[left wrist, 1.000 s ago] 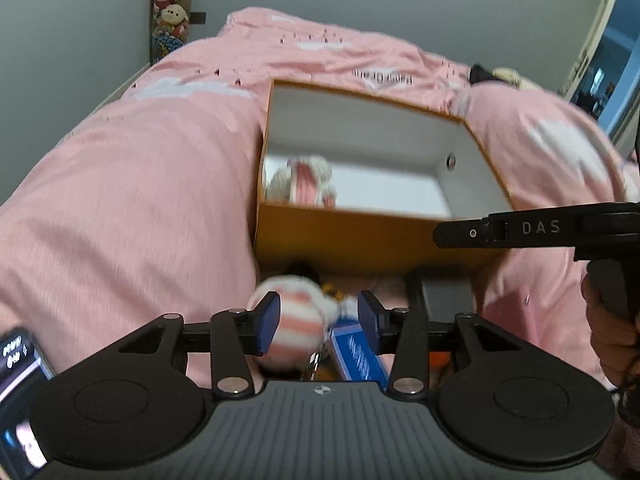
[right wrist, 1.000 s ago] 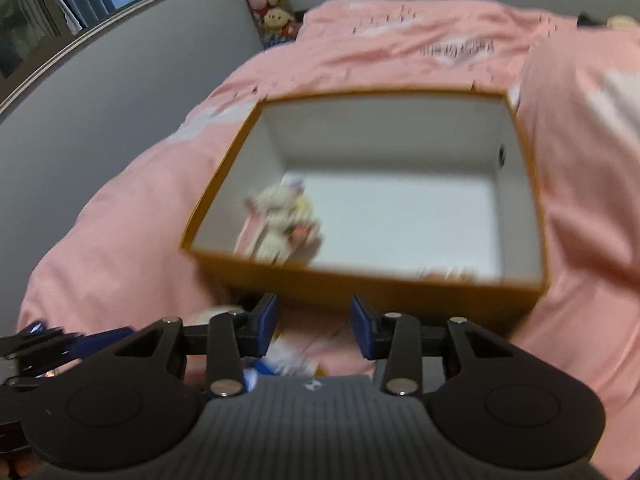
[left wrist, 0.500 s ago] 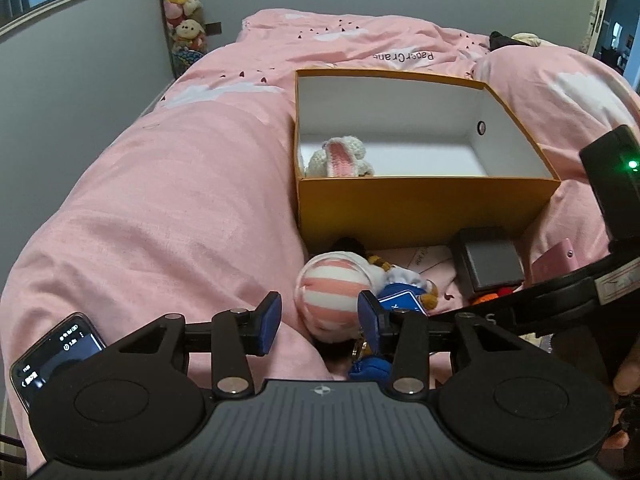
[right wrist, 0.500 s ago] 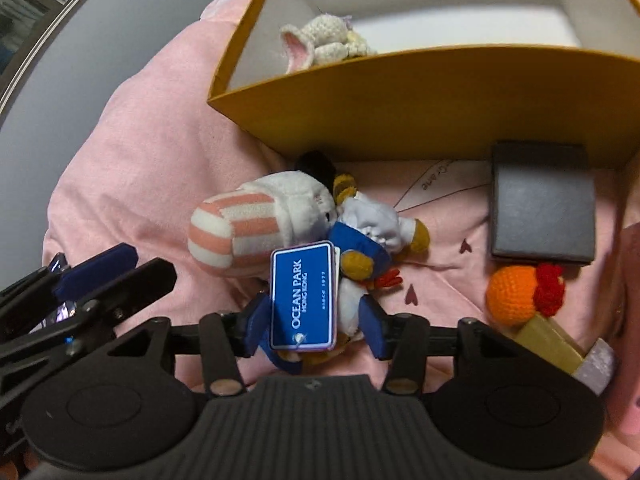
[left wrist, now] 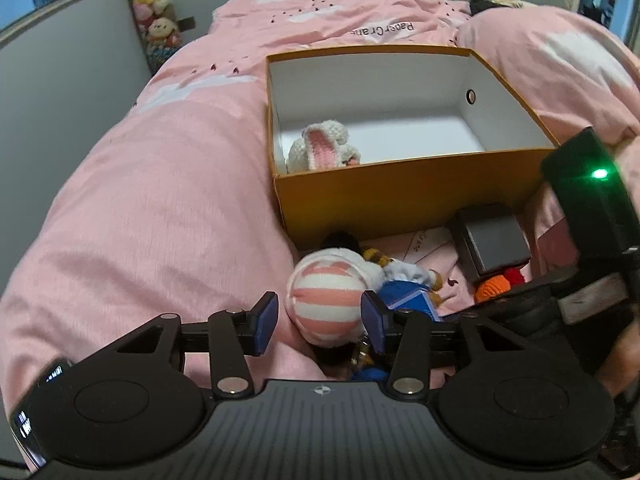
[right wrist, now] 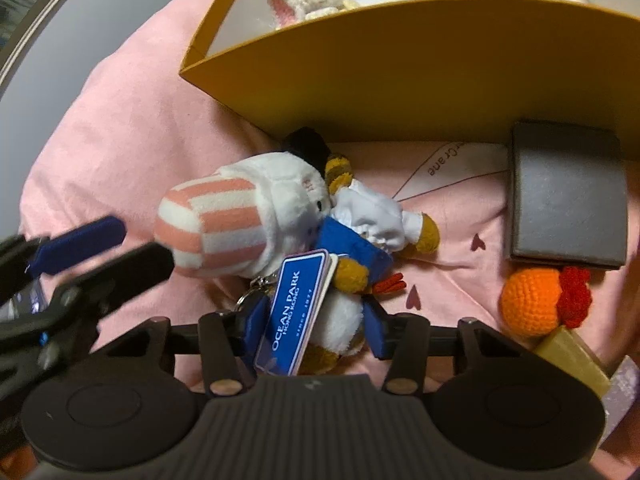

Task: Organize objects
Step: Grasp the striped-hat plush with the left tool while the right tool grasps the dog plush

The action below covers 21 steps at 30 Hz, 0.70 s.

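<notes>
An orange box (left wrist: 404,188) with a white inside lies on the pink bed; a crocheted bunny (left wrist: 320,150) sits in its near left corner. In front of the box lie a pink-striped plush (right wrist: 224,228) and a duck plush (right wrist: 360,240) with a blue "Ocean Park" tag (right wrist: 292,312). My right gripper (right wrist: 312,320) is open, its fingers on either side of the duck plush's lower body and tag. My left gripper (left wrist: 320,320) is open, just in front of the striped plush (left wrist: 324,300).
A grey square box (right wrist: 568,196), an orange crocheted ball with a red tuft (right wrist: 536,300) and a tan block (right wrist: 572,356) lie to the right. A phone (left wrist: 32,420) shows at the left edge. Stuffed toys (left wrist: 154,20) stand by the wall.
My right gripper has dropped from above the box down to the duck plush, which now lies between its fingers. My left gripper has pulled back and steadied.
</notes>
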### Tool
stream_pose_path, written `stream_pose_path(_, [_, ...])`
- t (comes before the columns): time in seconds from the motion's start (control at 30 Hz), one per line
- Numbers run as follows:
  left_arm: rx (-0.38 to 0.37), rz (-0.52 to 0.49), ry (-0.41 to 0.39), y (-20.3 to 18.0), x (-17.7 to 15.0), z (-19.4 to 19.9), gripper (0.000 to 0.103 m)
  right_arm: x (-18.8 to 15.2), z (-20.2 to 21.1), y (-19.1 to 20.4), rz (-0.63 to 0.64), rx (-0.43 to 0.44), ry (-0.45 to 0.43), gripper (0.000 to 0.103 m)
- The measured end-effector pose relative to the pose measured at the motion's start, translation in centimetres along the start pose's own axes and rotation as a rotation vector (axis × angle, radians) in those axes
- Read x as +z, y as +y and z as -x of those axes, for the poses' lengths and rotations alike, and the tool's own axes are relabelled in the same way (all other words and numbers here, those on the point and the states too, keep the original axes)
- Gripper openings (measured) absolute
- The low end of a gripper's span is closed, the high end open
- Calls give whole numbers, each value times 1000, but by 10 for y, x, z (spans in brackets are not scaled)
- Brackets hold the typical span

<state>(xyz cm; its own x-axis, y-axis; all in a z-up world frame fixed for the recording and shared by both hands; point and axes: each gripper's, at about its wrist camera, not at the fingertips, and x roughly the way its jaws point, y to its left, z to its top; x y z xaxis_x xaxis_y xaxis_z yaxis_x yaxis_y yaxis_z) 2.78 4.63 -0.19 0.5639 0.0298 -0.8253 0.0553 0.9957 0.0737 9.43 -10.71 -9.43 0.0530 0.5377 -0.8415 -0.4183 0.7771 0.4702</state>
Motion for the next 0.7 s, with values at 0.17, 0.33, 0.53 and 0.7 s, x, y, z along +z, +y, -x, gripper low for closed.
stream_pose_path(0.17, [6,-121,39,-13,14,-11,57,-7,24,0,81,-73,-44,51])
stream_pose_path(0.33, [-42,-173,69,-17,30,-28,57,-11,38,-11,118,-160,-92,51])
stream_pose_path(0.53, [-77,-164,211,-12,46,-63,57,-11,31,-25,50,-111,-57,52])
stream_pose_path(0.7, [-67,-207,278,-13,40,-68,60,-8,26,-32,35,-88,-41,52])
